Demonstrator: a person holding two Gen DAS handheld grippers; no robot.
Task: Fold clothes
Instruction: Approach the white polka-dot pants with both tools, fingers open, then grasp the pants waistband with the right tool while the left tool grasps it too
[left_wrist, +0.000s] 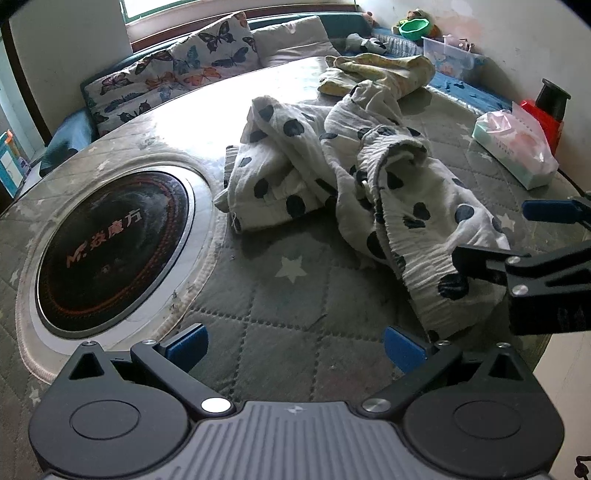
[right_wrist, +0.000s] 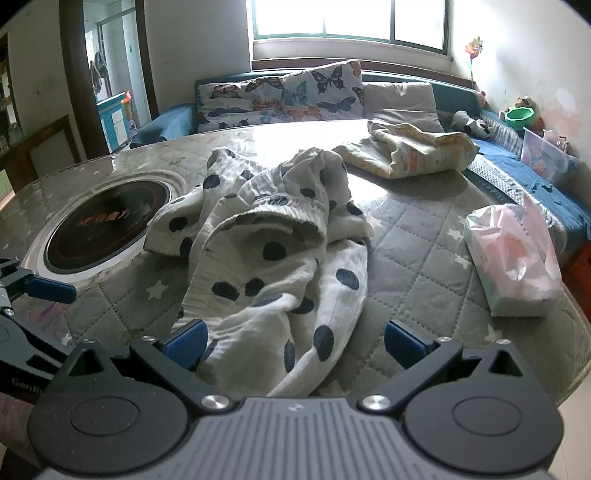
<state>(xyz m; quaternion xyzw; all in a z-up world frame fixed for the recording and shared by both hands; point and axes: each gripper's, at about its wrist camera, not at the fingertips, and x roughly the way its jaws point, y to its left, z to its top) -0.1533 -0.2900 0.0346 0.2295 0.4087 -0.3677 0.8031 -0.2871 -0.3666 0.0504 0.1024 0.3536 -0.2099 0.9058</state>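
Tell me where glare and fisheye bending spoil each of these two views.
Left wrist view: window glare washes out the glossy grey quilted table cover behind the crumpled white garment with dark dots, and the table edge bows strongly. Right wrist view: the bright window is blown out, glare whitens the cover beside the yellowish folded cloth, and the dotted fabric nearest the lens looks soft.

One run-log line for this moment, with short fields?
step: pre-grasp | left hand-held gripper: open, empty | right hand-held gripper: open over dotted garment | garment: crumpled, unfolded | table
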